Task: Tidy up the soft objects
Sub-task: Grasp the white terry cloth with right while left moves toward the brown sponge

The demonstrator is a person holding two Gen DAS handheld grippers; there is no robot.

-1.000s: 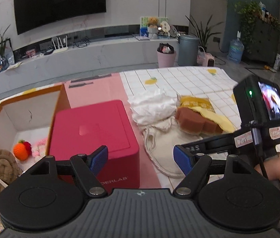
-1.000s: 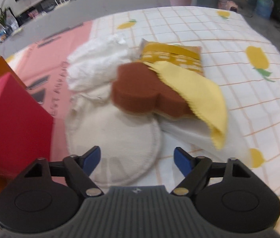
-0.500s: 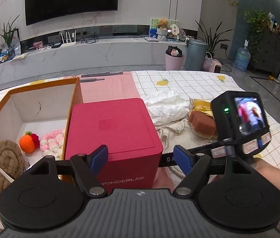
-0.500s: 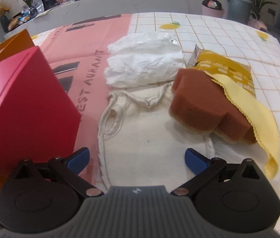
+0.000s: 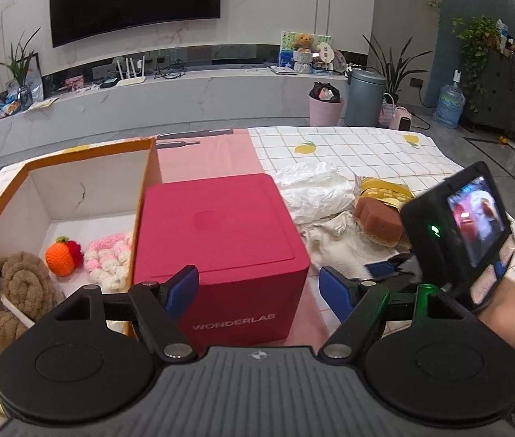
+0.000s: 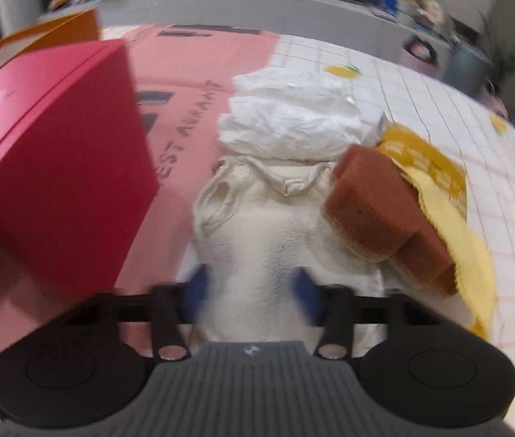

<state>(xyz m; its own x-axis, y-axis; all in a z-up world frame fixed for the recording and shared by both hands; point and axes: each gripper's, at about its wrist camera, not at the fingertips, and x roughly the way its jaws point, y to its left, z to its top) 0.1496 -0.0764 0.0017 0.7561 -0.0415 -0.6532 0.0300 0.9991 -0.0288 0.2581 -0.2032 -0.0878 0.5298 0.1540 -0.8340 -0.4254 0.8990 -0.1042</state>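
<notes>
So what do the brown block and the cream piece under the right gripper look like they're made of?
Brown block: looks like sponge foam, matte and porous, with a paler, coarser layer along its lower edge. Cream piece: probably soft cotton or fleece cloth, nubbly, limp, with a sewn drawstring-like hem; blur leaves the weave unclear.

Surface is covered by a white checked cloth (image 6: 436,116) with fruit prints and a pink mat (image 6: 199,83). Ahead-left of the right tongs a red box (image 6: 50,167) is seen, an orange open box (image 5: 75,189) beside it. Dead ahead a cream cloth (image 6: 272,225) is laid flat, white crumpled fabric (image 6: 290,120) beyond it; a yellow cloth (image 6: 472,255) lies ahead-right.
</notes>
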